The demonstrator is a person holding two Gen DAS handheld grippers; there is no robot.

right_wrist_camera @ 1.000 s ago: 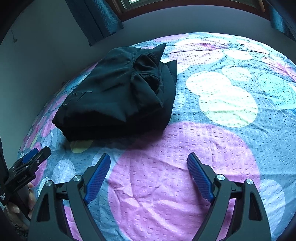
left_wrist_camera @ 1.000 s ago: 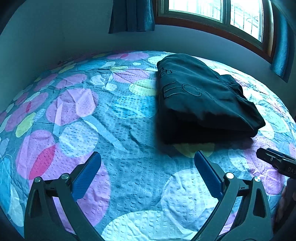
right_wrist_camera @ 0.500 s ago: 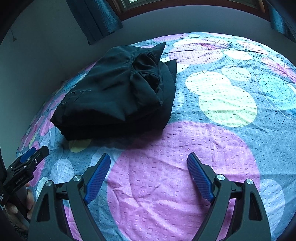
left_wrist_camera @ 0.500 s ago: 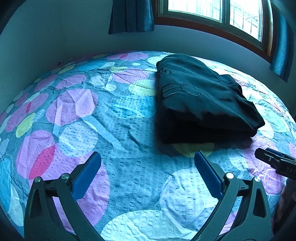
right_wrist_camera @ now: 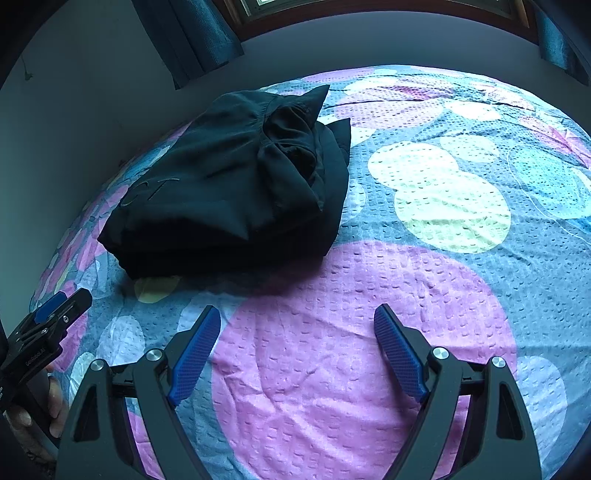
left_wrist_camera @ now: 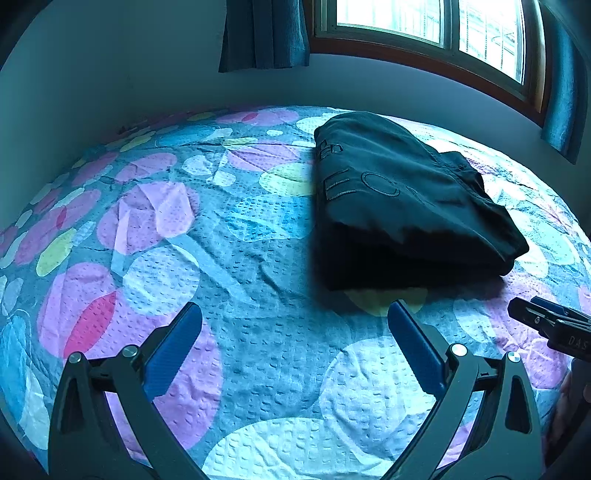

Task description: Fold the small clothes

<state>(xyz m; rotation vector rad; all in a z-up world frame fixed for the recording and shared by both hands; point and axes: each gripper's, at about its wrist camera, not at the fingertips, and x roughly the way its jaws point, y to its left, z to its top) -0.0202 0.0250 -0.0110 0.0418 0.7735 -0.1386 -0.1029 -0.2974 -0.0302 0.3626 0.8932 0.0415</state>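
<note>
Folded black garment (left_wrist_camera: pixel 402 206) is laid on patterned bedspread (left_wrist_camera: pixel 155 229); left gripper (left_wrist_camera: pixel 295 328) is held wide apart, nothing gripped; window (left_wrist_camera: pixel 436 29) is seen behind.

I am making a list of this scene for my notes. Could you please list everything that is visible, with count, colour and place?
Folded black fabric garment: one, black with faint outlined letters, lying on the bed towards the wall with the window.
Circle-patterned textured bedspread: one, blue-grey with pink, white, yellow and turquoise circles, covering the whole bed.
Wooden-framed window: one, brown frame, in the wall behind the bed.
Dark teal curtains: two visible, one at each side of the window.
Plain wall: grey, behind the bed.
Left hand-held gripper: one, black with blue pads, open, above the bedspread before the garment, holding nothing.
Right hand-held gripper: one, black with blue pads, open, above a pink circle, holding nothing.
</note>
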